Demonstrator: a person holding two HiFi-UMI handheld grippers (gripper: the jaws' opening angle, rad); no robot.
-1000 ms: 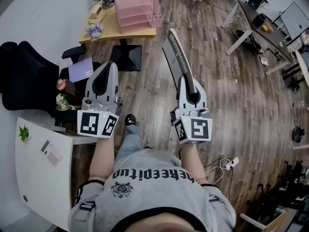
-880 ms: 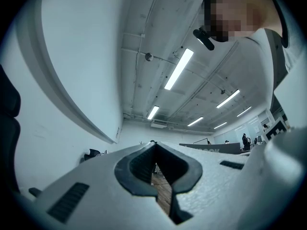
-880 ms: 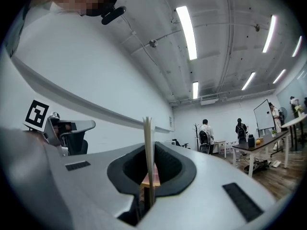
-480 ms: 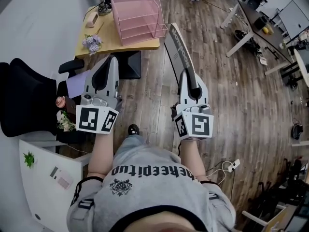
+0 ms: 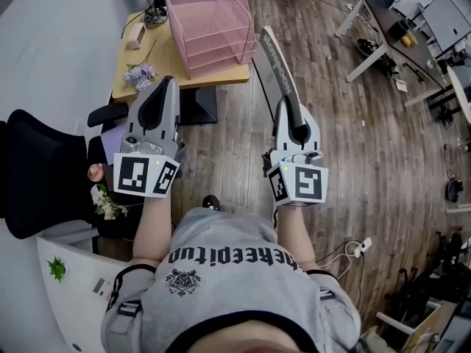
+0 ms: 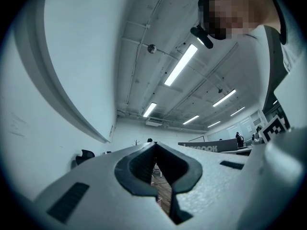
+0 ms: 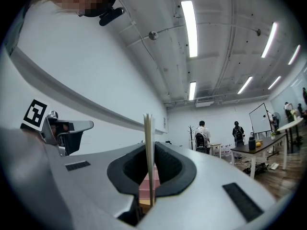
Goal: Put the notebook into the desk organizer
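The pink wire desk organizer (image 5: 210, 20) stands on a small wooden desk (image 5: 136, 57) at the top of the head view. My right gripper (image 5: 285, 107) is shut on the dark notebook (image 5: 273, 63), which sticks out forward, edge up, its far end beside the organizer's right side. In the right gripper view the notebook (image 7: 148, 147) stands edge-on between the pads, with the pink organizer (image 7: 144, 188) showing low behind it. My left gripper (image 5: 168, 81) is held level to the left, shut with nothing in it (image 6: 156, 146).
A bunch of purple flowers (image 5: 140, 73) lies on the desk's near corner. A black office chair (image 5: 37, 175) and a white table (image 5: 73, 285) are at the left. Other desks (image 5: 383, 20) stand at the far right. Two people (image 7: 201, 134) stand far across the room.
The desk and organizer have come nearer and lower in the head view. Both grippers keep their pose, the notebook still in the right one.
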